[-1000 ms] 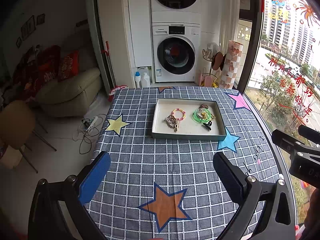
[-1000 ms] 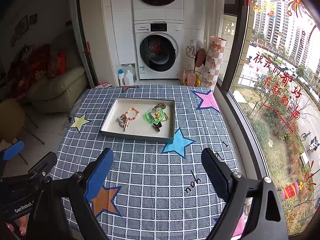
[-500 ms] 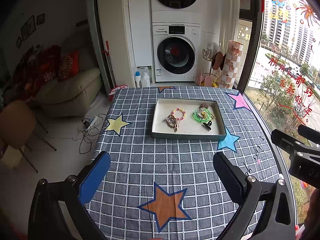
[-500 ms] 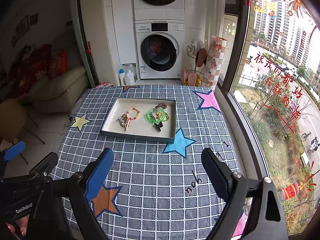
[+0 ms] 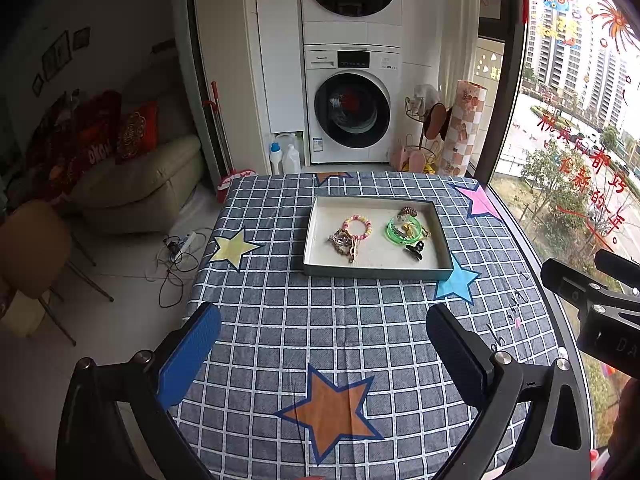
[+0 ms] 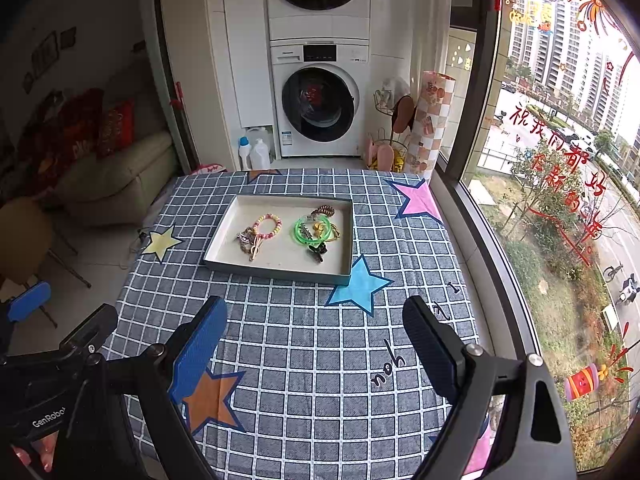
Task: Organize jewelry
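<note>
We are holding the left gripper (image 5: 322, 344) above the near part of the table, its blue-padded fingers (image 5: 188, 354) spread wide with nothing between them, and we are holding the right gripper (image 6: 314, 344) the same way, its fingers (image 6: 200, 346) parted and empty. Both are hovering over the blue-grey checked tablecloth with coloured stars (image 5: 320, 320), well short of the shallow rectangular grey tray (image 5: 376, 271) that is sitting further back on the cloth. Inside the tray, a pink and yellow beaded bracelet (image 5: 357, 227) is lying left of centre, touching a tangled brownish chain piece (image 5: 345, 242) just in front of it. To the right, a translucent green bangle (image 5: 404, 230) is ringing some small yellow pieces, a black hair clip (image 5: 415, 249) is lying just in front of it, and a brown coiled hair tie (image 5: 407, 212) is resting behind. Beyond the table, a white front-loading washing machine (image 5: 352, 108) is standing against the wall.
</note>
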`<state>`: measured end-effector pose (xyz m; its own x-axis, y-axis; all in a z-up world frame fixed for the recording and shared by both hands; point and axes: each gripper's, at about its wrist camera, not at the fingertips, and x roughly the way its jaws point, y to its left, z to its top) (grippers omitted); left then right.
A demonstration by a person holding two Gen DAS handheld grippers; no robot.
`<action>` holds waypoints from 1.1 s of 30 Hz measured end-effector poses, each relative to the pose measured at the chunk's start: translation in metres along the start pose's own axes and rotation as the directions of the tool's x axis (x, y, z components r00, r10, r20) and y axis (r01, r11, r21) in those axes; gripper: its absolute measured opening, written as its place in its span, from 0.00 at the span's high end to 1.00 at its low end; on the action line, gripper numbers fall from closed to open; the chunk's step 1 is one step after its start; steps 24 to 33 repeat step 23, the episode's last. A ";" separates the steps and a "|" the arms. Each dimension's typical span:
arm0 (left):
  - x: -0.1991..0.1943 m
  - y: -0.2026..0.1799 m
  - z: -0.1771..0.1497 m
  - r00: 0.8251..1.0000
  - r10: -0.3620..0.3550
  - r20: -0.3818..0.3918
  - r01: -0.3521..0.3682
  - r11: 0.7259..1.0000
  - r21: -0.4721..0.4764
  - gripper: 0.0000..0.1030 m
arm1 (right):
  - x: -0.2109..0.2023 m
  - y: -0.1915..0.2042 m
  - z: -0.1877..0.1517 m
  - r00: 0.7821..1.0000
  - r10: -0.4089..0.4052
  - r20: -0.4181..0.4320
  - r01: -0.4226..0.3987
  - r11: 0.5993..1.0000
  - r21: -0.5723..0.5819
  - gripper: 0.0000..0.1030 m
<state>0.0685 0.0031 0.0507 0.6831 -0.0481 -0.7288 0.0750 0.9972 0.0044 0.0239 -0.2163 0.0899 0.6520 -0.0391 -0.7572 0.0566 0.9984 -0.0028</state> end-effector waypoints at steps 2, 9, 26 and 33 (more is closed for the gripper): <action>0.001 0.000 -0.002 1.000 0.000 -0.002 0.000 1.000 -0.003 0.00 | 0.000 0.000 0.000 1.000 -0.001 0.000 0.001 1.000 0.000 0.11; 0.001 0.001 -0.004 1.000 0.002 -0.006 -0.002 1.000 -0.005 0.00 | 0.000 0.000 0.000 1.000 -0.001 0.000 0.001 1.000 0.001 0.11; -0.003 -0.001 -0.002 1.000 -0.009 0.015 0.008 1.000 0.009 0.00 | 0.006 0.003 -0.003 1.000 0.003 -0.005 -0.003 1.000 0.008 0.11; -0.003 -0.001 -0.002 1.000 -0.009 0.015 0.008 1.000 0.009 0.00 | 0.006 0.003 -0.003 1.000 0.003 -0.005 -0.003 1.000 0.008 0.11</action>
